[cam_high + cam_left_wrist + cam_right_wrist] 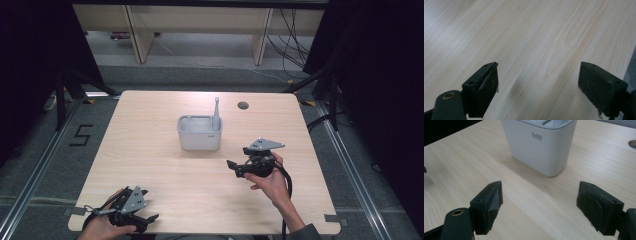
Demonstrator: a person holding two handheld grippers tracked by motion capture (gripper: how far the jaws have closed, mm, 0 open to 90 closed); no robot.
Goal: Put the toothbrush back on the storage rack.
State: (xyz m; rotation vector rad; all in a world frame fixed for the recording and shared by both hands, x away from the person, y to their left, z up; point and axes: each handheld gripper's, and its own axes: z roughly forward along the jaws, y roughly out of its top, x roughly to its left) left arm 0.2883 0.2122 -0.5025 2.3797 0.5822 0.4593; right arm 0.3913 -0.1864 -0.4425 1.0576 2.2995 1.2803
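Nearest the high camera: left gripper (pixel 131 216) at the near left edge of the table (pixel 150 170), jaws spread wide, nothing between them. Seen along its own jaws: bare wood grain, table edge at right.

Farther in: right gripper (pixel 239 168) held in a hand (pixel 270 182) right of centre, jaws also wide and empty, aimed at the white tub (pixel 200 132). Tub stood near mid-table, just beyond and left of that gripper, well apart from the left one. Small round hole (pixel 243 105) in the tabletop behind it.

Tub: rigid plastic by the look, straight smooth walls, grey rim, rounded corners, small logo on the near face. Judged light, stiff, somewhat slippery. Best hold probably over the rim, one jaw inside and one outside; full width looked too broad for the jaws.

Contents: one slim grey handle (pixel 216 112) standing upright at the back right corner, poking well above the rim. Lower end hidden. Judged likely to tip if the tub tilted. Nothing else made out inside.
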